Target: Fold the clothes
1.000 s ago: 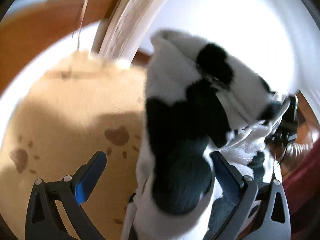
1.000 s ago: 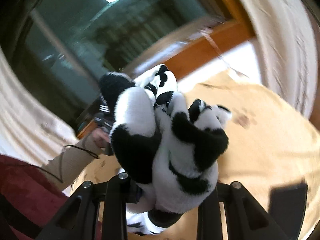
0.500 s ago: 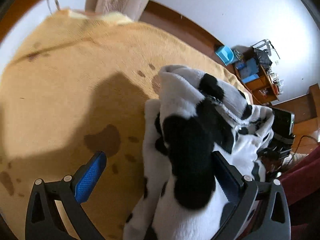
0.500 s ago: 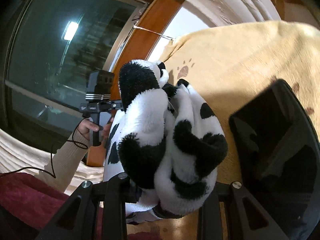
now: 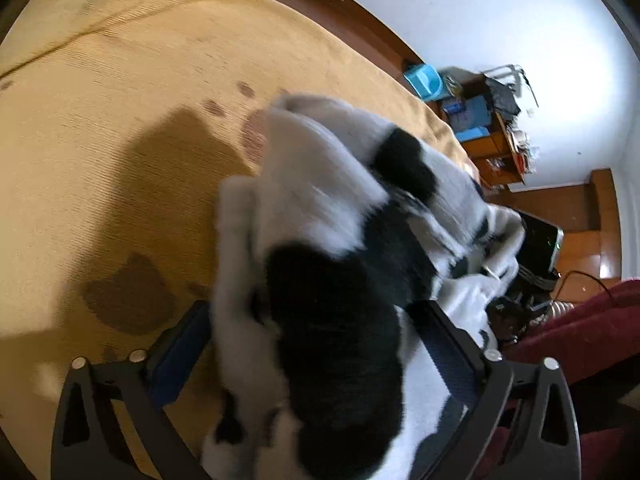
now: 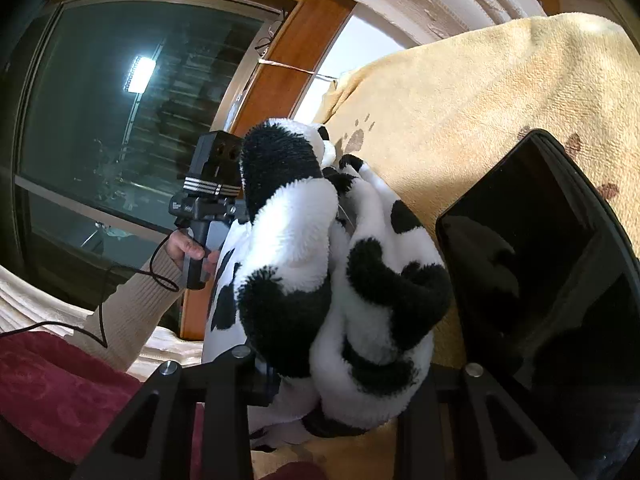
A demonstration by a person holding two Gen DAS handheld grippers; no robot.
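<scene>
Nearby, tablet [image 6: 532, 248] beside fleece [image 6: 340, 280].

The blanket [image 5: 120, 152] lay bare and open to the left of the left gripper [image 5: 316, 356], giving free passage there. The fleece [image 5: 340, 280] filled the space between its fingers and blocked the way ahead and right. A black tablet [image 6: 540, 264] stood just right of the right gripper [image 6: 344, 376], closing that side; the window frame [image 6: 280, 92] rose behind.
</scene>
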